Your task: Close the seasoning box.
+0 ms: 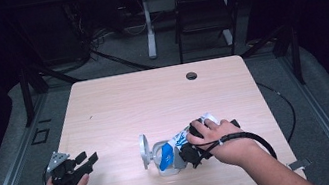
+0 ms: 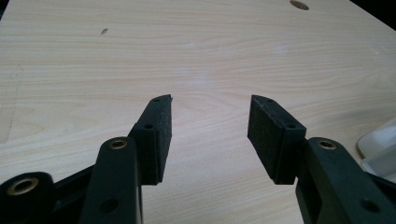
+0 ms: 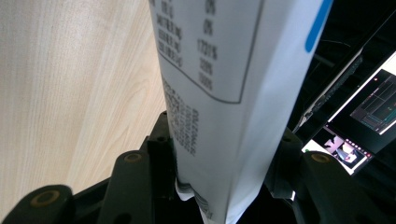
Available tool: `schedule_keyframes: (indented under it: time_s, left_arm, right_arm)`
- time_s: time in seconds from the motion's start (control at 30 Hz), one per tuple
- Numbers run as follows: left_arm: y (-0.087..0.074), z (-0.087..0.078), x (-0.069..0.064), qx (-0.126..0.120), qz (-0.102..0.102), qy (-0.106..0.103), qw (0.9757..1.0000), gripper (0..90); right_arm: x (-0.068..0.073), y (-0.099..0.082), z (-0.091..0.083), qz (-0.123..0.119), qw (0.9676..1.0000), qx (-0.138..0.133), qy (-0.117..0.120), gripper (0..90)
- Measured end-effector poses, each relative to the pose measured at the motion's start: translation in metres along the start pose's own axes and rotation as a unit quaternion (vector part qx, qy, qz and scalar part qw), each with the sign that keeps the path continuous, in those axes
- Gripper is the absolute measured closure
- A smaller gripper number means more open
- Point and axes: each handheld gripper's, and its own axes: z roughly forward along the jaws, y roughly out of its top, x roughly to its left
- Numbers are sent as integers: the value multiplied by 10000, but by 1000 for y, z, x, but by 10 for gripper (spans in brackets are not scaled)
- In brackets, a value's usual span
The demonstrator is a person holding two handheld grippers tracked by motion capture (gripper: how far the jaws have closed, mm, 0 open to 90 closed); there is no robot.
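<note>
The left gripper [image 1: 85, 162] rests at the bench's [image 1: 153, 99] seven o'clock, jaws wide and empty. Right of centre, the right gripper [image 1: 190, 153] clamps a white-and-blue carton [image 1: 176, 143], long axis running from eight to two o'clock, over a white holder [image 1: 150, 154].

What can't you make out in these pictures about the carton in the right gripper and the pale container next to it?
- Carton, right gripper view: the label print is blurred and cut off by the top edge.
- Carton, high view: the hand covers part of it, so its lower end is hidden.
- Pale container, high view: too small to tell what it is or whether the carton touches it.
- Same container, left gripper view: cut off by the right edge.
</note>
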Motion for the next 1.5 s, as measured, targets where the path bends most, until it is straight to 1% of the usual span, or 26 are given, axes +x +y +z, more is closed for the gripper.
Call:
schedule_keyframes:
  time_s: [0.43, 0.7, 0.83, 0.93, 1.13, 1.17, 1.5]
  left_arm:
    - [0, 0, 0, 6, 0, -2, 10000, 502]
    - [0, 0, 0, 12, -14, -8, 10000, 502]
    - [0, 0, 0, 12, -17, 0, 10000, 502]
    - [0, 1, 0, 9, 4, -5, 10000, 502]
    - [0, 0, 1, 28, -20, -8, 10000, 502]
    - [0, 0, 1, 31, -22, -11, 10000, 502]
    - [0, 0, 1, 32, -21, -4, 10000, 502]
  right_arm:
    - [0, 1, -1, -76, 9999, 24, -66, 545]
    - [1, 1, -1, -62, 9999, 18, -84, 546]
    - [0, 2, -1, -113, 9999, 88, -86, 547]
    - [0, 2, -1, -110, 9999, 77, -90, 548]
    - [0, 2, -1, -127, 9998, 76, -104, 549]
    - [1, 1, -1, -84, 9999, 18, -106, 550]
    - [0, 2, -1, -91, 9999, 22, -108, 551]
